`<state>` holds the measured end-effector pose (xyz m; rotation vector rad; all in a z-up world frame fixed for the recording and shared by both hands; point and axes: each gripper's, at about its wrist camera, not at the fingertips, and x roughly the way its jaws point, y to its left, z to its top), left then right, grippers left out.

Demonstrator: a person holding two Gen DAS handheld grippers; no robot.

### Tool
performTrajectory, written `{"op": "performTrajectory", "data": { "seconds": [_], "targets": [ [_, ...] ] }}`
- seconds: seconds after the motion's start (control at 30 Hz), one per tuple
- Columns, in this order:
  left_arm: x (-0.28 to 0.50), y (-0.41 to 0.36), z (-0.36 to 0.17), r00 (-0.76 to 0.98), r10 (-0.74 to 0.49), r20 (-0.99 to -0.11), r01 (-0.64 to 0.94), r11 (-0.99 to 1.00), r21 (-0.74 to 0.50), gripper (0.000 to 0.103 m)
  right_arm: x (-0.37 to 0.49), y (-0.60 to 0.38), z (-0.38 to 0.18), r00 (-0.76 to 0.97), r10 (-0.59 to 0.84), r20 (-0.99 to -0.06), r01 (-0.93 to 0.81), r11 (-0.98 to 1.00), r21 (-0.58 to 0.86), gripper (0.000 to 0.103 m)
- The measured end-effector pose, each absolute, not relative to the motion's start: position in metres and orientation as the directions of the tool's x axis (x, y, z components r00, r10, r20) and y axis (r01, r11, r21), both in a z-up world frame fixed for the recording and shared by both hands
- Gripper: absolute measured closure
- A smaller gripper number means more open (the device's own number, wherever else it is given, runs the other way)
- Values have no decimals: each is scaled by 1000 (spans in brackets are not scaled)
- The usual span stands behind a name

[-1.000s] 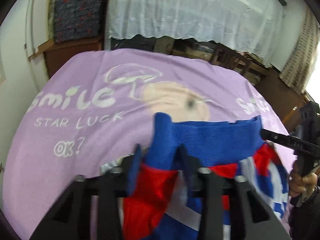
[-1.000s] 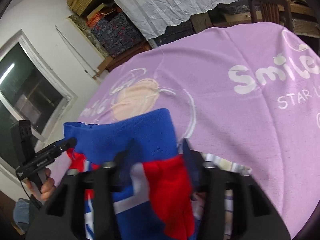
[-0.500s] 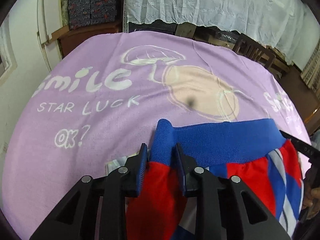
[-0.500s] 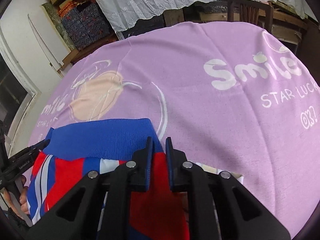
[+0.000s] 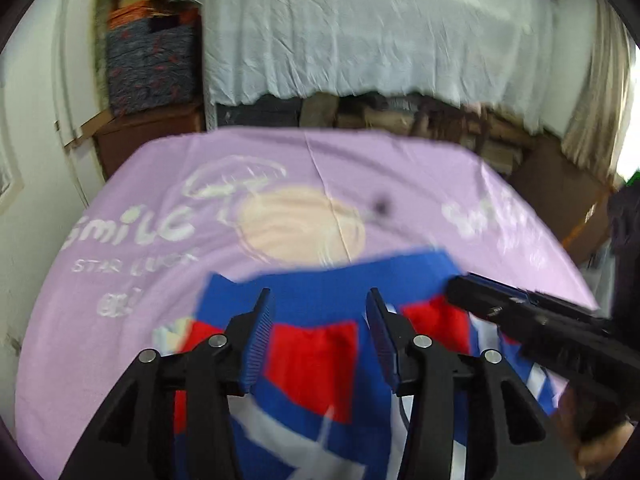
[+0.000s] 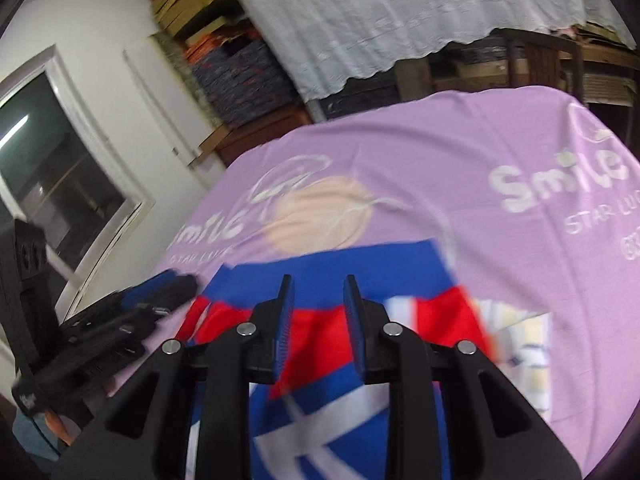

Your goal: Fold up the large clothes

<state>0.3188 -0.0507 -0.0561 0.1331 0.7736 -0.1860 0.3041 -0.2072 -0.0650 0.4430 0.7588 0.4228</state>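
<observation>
The sweater (image 5: 320, 364), knitted in blue, red and white, lies folded on the lilac cloth (image 5: 140, 280) that covers the worktop, its blue ribbed band (image 5: 320, 280) turned toward the far side. It sits at the near edge of the cloth, just below the pale round figure (image 5: 300, 228) printed there. Some light, patterned fabric (image 6: 516, 344) peeps out from under it on the right.

My left claw (image 5: 318, 334) hangs over the left part of the sweater with its jaws opening; the blue pads (image 5: 258, 340) stand clear of the knit and grip nothing. My right claw (image 6: 318, 320) hangs over the red block near the band, jaws also opening, a narrower gap, and nothing is pinched between them. In the left view the right claw shows as a dark bar over the sweater's right corner.

White lettering, "Smile" (image 6: 560, 184) and "STAR LUCK", is printed on the cloth at both sides. Beyond the worktop hangs a white lace cover (image 5: 380, 28), with stacked patterned boxes (image 5: 152, 64) on a brown cabinet to its left and a window (image 6: 52, 168) in the white wall.
</observation>
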Motion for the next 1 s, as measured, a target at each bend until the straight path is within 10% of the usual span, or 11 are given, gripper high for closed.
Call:
{"op": "performTrajectory", "data": {
  "seconds": [0.33, 0.83, 1.0],
  "targets": [
    [335, -46, -106, 649, -91, -755, 216, 974, 69, 48, 324, -201, -117, 542, 553, -633, -142, 802, 580, 103],
    [264, -37, -82, 614, -222, -757, 304, 952, -32, 53, 255, -218, -98, 573, 650, -499, -191, 698, 690, 93],
    [261, -38, -101, 606, -127, -785, 263, 964, 48, 26, 237, -214, -116, 499, 693, -520, -160, 663, 731, 92]
  ]
}}
